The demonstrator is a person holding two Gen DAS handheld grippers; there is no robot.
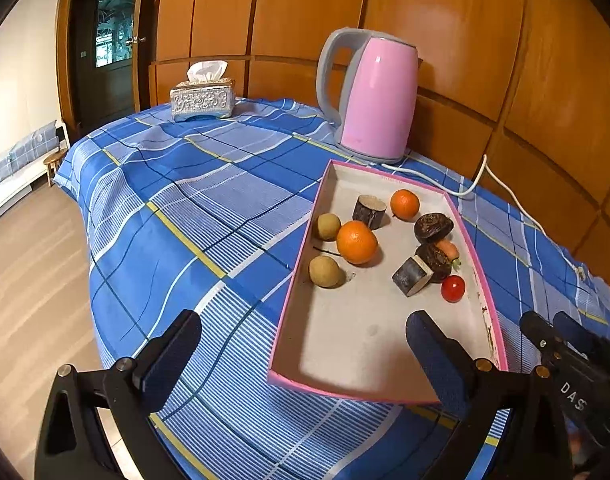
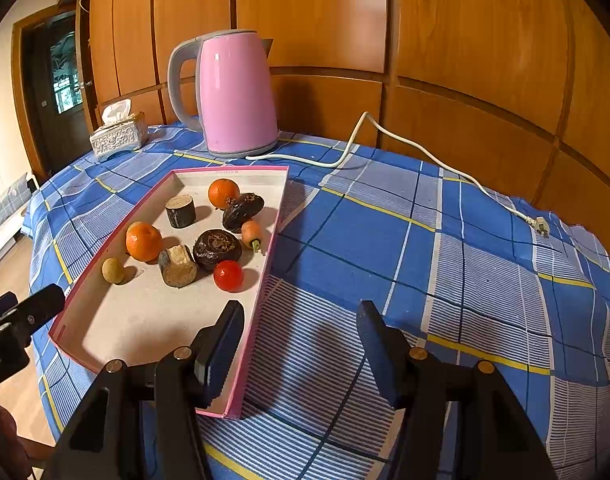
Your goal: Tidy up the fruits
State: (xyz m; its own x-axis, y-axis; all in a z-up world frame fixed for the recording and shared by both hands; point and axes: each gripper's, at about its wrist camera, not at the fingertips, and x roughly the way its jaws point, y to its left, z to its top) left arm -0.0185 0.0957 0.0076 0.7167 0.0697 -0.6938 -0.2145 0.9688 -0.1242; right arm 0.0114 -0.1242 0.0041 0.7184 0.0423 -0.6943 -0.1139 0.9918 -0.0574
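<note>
A pink-rimmed shallow tray (image 1: pixel 385 360) (image 2: pixel 145 320) lies on the blue checked tablecloth. In it are two oranges (image 1: pixel 357 242) (image 1: pixel 404 204), two small tan fruits (image 1: pixel 324 271) (image 1: pixel 327 226), a red tomato (image 1: pixel 453 289) (image 2: pixel 228 276), a small carrot (image 2: pixel 252 234), two dark wrinkled fruits (image 2: pixel 217 249) and two cut log pieces (image 2: pixel 180 211). My left gripper (image 1: pixel 303 356) is open and empty, straddling the tray's near left rim. My right gripper (image 2: pixel 299 344) is open and empty, straddling the tray's near right rim.
A pink electric kettle (image 1: pixel 375 96) (image 2: pixel 235 92) stands behind the tray, its white cord (image 2: pixel 425 152) trailing right across the cloth. A silver tissue box (image 1: pixel 202 98) sits at the far left. Wooden panelling backs the table; the table edge drops off at left.
</note>
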